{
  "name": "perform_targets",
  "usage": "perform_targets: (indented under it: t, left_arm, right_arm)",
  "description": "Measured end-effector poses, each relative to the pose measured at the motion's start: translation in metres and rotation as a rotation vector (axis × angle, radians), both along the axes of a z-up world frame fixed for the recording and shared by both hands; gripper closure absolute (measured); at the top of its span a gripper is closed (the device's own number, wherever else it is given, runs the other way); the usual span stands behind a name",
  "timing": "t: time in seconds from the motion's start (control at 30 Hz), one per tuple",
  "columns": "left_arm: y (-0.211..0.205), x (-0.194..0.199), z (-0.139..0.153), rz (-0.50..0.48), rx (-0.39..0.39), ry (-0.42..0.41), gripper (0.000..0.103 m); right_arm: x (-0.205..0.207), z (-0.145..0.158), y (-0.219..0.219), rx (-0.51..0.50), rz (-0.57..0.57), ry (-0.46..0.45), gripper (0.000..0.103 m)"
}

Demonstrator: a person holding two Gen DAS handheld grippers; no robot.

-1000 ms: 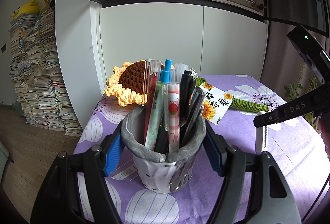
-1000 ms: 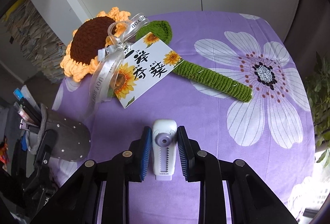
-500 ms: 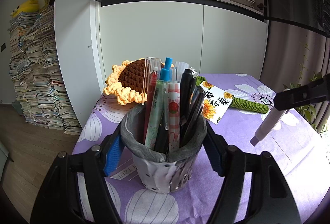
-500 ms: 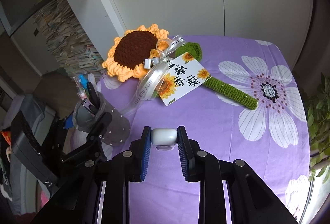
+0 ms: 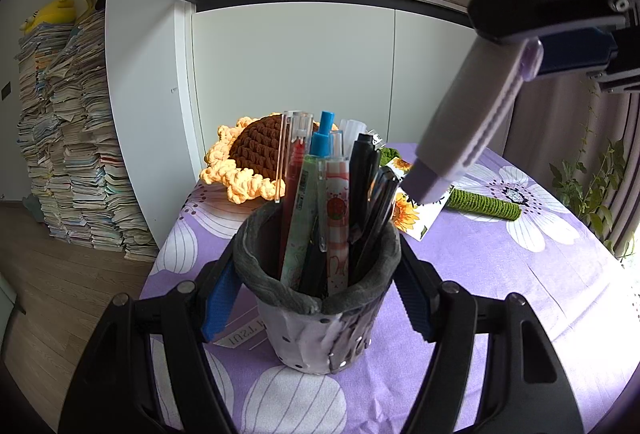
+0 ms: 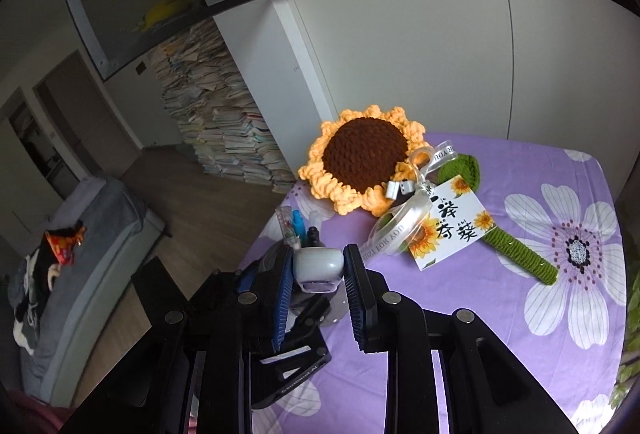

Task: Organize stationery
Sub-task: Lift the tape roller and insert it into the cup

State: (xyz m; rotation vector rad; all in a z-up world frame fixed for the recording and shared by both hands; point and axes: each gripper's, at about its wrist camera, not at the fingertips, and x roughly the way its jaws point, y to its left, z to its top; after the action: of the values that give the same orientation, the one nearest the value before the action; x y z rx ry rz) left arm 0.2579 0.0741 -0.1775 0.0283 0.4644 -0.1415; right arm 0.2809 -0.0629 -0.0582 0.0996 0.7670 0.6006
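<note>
- The pen holder (image 5: 316, 318), a grey cup with a folded soft rim and small dots, is placed near the left edge of the table (image 5: 532, 274), which is covered with a purple cloth printed with white flowers.
- The holder is clamped on both sides by the blue pads of the left gripper (image 5: 316, 298), and it stands upright on the cloth.
- Several pens (image 5: 332, 194) are kept upright inside the holder: a clear one with red inside, a green patterned one with a blue cap, a pink checked one and some black ones.
- Behind the holder, toward the far left corner of the table, a crocheted sunflower (image 5: 248, 162) is laid flat; its green stem (image 5: 484, 204) is stretched to the right across the cloth.
- A white card (image 6: 448, 230) with printed sunflowers and black characters is tied to the flower with a clear ribbon and lies on the stem.
- To the right of the holder and above it, a white and lilac correction tape (image 5: 468, 118) is held in the air, tilted, with its lower end pointed down close to the tops of the black pens.
- The upper end of the correction tape is pressed between the pads of the right gripper (image 6: 318, 268), whose jaws are closed on it.
- In the right wrist view, the tape is seen end-on just above the pen tops (image 6: 298, 230), and the holder is mostly hidden under it.
- Beyond the table on the left, a tall stack of books (image 5: 68, 138) is seen on the wooden floor against white cabinets.
</note>
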Motion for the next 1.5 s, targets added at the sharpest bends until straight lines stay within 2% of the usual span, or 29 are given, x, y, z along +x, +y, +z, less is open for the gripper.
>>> perform_targets:
  t: [0.23, 0.43, 0.7, 1.0, 1.5]
  left_arm:
    - [0.0, 0.0, 0.0, -0.001, -0.002, 0.001, 0.034]
    - [0.0, 0.0, 0.0, -0.001, -0.002, 0.001, 0.034]
    - [0.0, 0.0, 0.0, -0.001, -0.002, 0.001, 0.034]
    - [0.0, 0.001, 0.0, -0.001, -0.003, 0.001, 0.034]
    - [-0.001, 0.005, -0.002, -0.011, -0.018, 0.019, 0.033]
  right_arm:
    - [0.005, 0.004, 0.021, 0.016, 0.075, -0.026, 0.076]
    - [0.02, -0.008, 0.023, 0.069, 0.102, 0.08, 0.076]
    - [0.031, -0.025, 0.03, 0.052, 0.089, 0.152, 0.076]
    - [0.036, -0.033, 0.04, 0.024, 0.071, 0.193, 0.076]
    - [0.04, -0.026, 0.031, 0.071, 0.035, 0.183, 0.076]
